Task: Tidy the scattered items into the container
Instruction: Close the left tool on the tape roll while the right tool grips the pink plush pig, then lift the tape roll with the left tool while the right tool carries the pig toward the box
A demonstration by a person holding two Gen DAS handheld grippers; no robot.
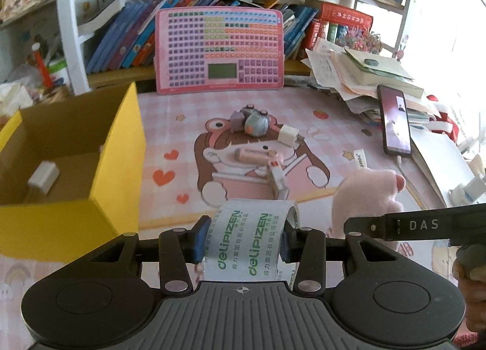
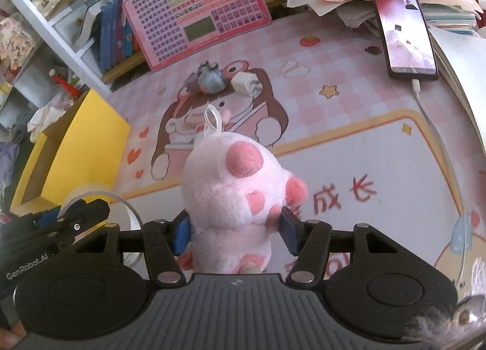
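Clamped across its width in the left gripper (image 1: 241, 242) jaws, tape roll (image 1: 252, 240), and pink plush toy (image 2: 234, 195) squeezed in the right gripper (image 2: 235, 234) jaws, both off the tabletop (image 2: 379, 161), mid-carry toward the left-edge yellow box (image 1: 115, 152), needing release above its opening.

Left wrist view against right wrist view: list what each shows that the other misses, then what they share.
Only the left wrist view: the brown inside of the yellow cardboard box with a white block in it, and the pink tube unobstructed.

Only the right wrist view: the plush's white ribbon loop and the mat's red characters.

Both: the printed tape roll clamped in the left gripper, the pink plush toy in the right gripper, pink keyboard toy, phone.
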